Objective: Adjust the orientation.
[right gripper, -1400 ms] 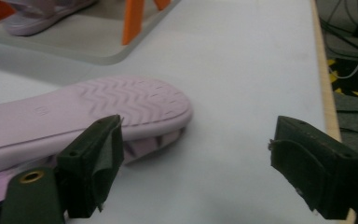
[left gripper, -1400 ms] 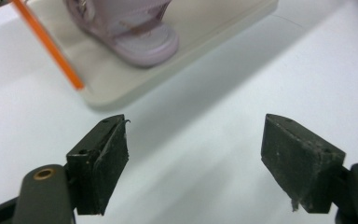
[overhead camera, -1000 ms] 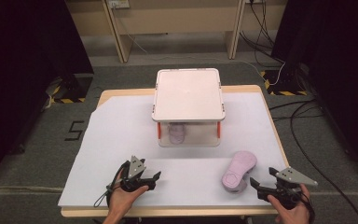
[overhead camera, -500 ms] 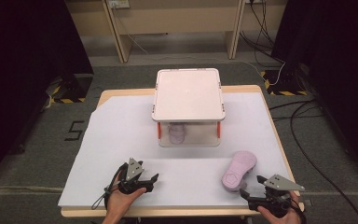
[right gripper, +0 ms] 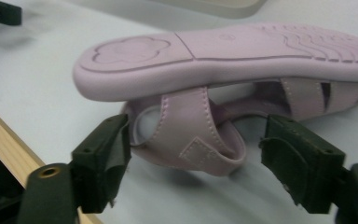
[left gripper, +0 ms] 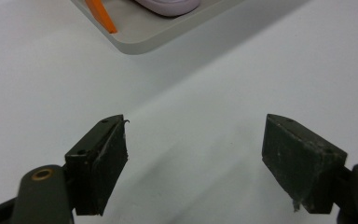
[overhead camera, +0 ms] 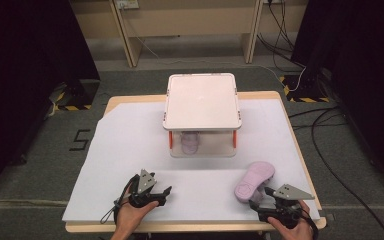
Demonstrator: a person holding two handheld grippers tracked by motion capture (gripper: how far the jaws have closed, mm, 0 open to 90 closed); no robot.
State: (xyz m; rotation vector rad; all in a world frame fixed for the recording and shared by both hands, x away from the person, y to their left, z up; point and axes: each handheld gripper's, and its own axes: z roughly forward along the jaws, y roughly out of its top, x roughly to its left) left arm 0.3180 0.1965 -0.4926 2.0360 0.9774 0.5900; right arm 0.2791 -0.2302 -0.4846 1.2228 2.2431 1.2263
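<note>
Pink sandal (overhead camera: 254, 180) lies sole-up on the white sheet (overhead camera: 130, 150), near the counter's (overhead camera: 115, 102) front right corner. Long axis runs diagonally, one end toward the rack (overhead camera: 202, 100), the other toward the person. Right gripper (right gripper: 196, 154): fingers have just been closing, now either side of the looped strap (right gripper: 196, 135); left finger (right gripper: 105, 158) is at the strap's edge, right finger apart from it. Counter's wooden edge sits just behind that gripper. Left gripper (overhead camera: 152, 192): fingers wide, nothing between, over bare sheet with open room around. A second sandal (overhead camera: 191, 141) sits on the rack's lower tier.
</note>
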